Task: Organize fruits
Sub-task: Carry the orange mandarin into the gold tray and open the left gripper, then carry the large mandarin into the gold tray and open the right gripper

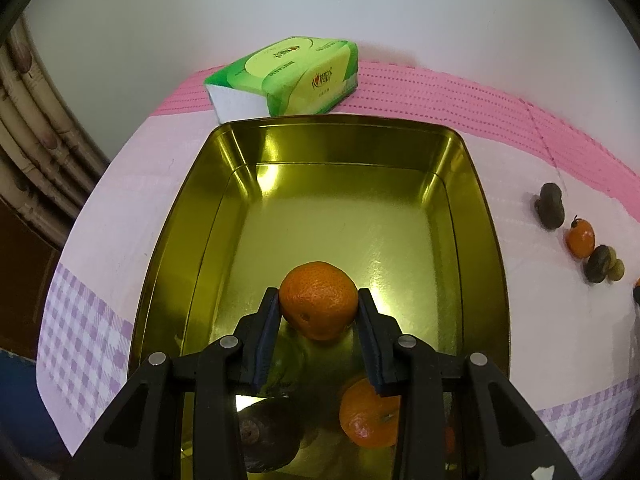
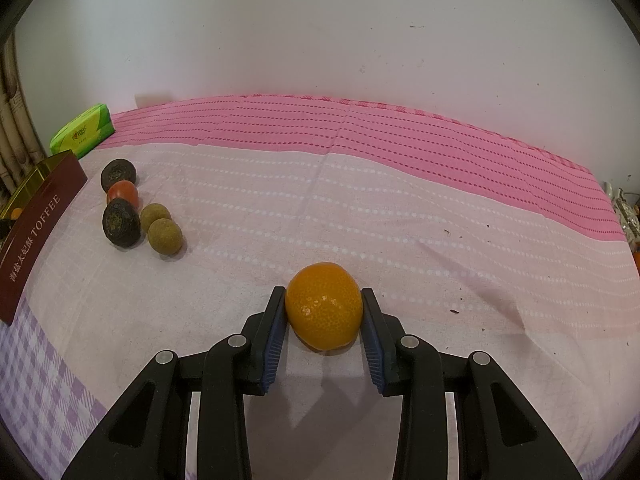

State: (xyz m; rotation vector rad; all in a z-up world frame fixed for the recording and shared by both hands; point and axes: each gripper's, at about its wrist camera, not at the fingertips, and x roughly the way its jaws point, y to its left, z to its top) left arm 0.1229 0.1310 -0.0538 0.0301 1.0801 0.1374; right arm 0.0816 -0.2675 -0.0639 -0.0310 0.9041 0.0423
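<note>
Gold tin [image 1: 224, 184] below the left gripper [image 1: 318, 300], which clamps a mandarin [image 1: 318, 300] over it; right gripper [image 2: 324, 308] pinches an orange [image 2: 324, 308] on the cloth [image 2: 400, 220].

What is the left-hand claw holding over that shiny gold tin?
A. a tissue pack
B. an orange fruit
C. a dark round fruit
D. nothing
B: the left gripper pinches an orange fruit between its pads, above the floor of the gold tin.
</note>
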